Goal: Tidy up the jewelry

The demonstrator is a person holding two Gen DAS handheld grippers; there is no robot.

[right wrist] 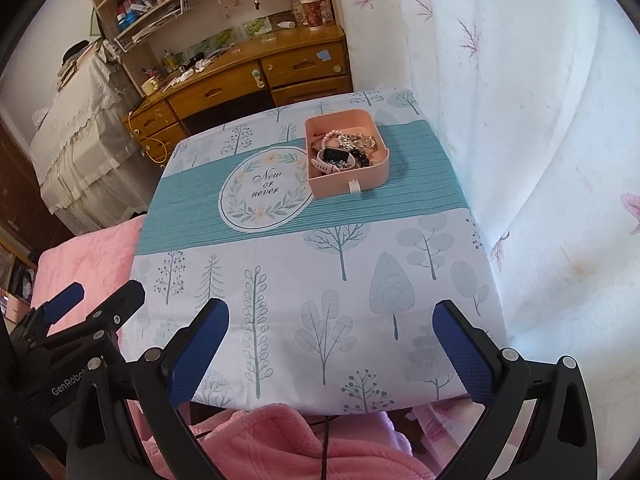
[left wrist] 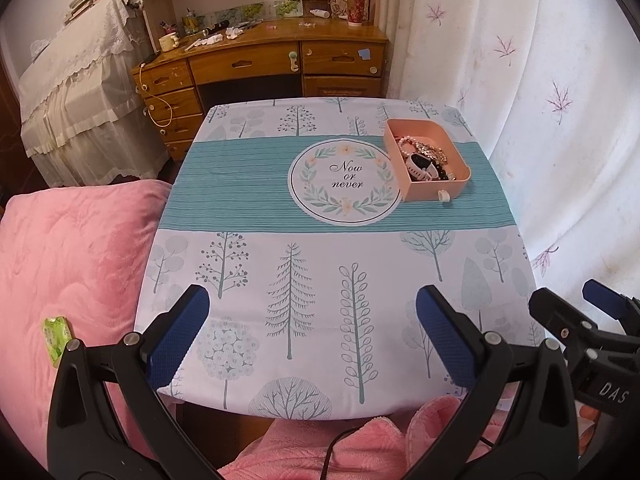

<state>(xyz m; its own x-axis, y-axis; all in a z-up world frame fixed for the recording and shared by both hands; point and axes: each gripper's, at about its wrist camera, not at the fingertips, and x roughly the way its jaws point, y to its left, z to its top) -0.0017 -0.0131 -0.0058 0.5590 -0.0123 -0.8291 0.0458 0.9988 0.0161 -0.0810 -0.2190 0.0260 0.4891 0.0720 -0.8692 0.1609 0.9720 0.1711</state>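
A pink box stands on the far right of the table, on the teal band of the cloth; it also shows in the right wrist view. Inside lies a heap of jewelry: a pearl bracelet, a sparkly chain, dark beads and a white watch. My left gripper is open and empty over the table's near edge. My right gripper is open and empty too, beside the left one. Both are well short of the box.
The table wears a tree-print cloth with a round "Now or never" emblem. A pink quilt lies left, a white curtain right, a wooden desk behind.
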